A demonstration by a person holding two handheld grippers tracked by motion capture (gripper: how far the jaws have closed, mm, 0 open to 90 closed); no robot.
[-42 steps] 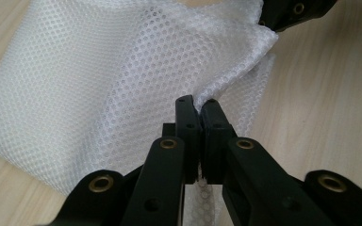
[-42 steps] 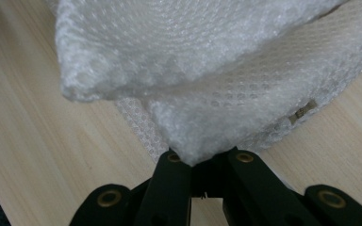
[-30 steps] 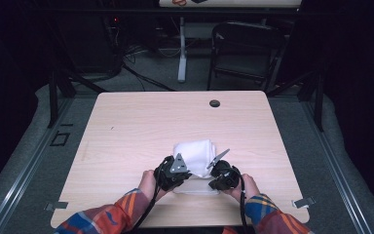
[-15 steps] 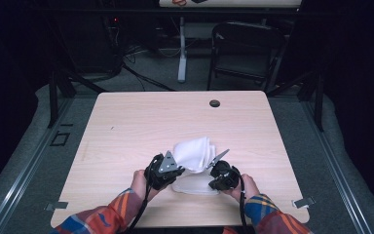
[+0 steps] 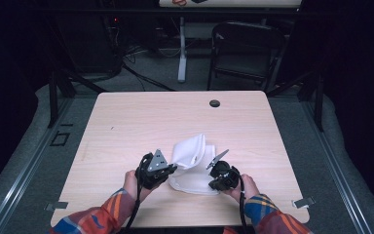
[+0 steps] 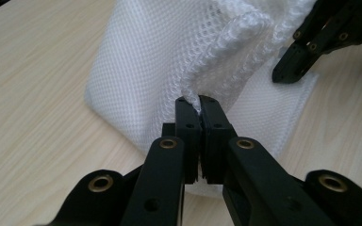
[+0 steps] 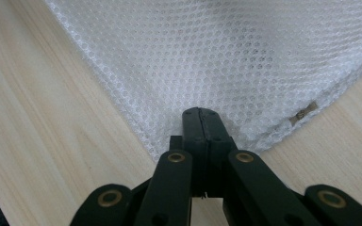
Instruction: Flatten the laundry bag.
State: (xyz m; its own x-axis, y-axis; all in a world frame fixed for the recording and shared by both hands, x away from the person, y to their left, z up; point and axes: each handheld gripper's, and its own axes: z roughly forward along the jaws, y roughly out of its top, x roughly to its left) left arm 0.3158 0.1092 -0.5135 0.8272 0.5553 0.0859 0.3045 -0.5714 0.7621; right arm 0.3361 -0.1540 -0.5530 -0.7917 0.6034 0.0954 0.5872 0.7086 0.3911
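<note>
A white mesh bag (image 5: 191,157) lies on the wooden table (image 5: 141,126) near its front edge. My left gripper (image 5: 173,168) is at the bag's left side, shut on the thick hem of the upper layer (image 6: 195,101), which is pulled up into a raised fold (image 6: 169,52). My right gripper (image 5: 212,182) is at the bag's right front, shut on a corner of the mesh (image 7: 217,52) that lies flat on the table. In the left gripper view, the right gripper (image 6: 285,73) shows at the upper right, down on the bag. A small metal piece (image 7: 305,112) sits on the bag's edge.
A dark round hole (image 5: 215,103) sits near the table's far edge. A black chair (image 5: 246,48) and cables stand on the floor beyond. The person's plaid sleeves (image 5: 102,217) come in over the table's front edge.
My left gripper has moved left with the hem in it, drawing the bag's upper layer up and open. The right gripper has stayed in place on the corner.
</note>
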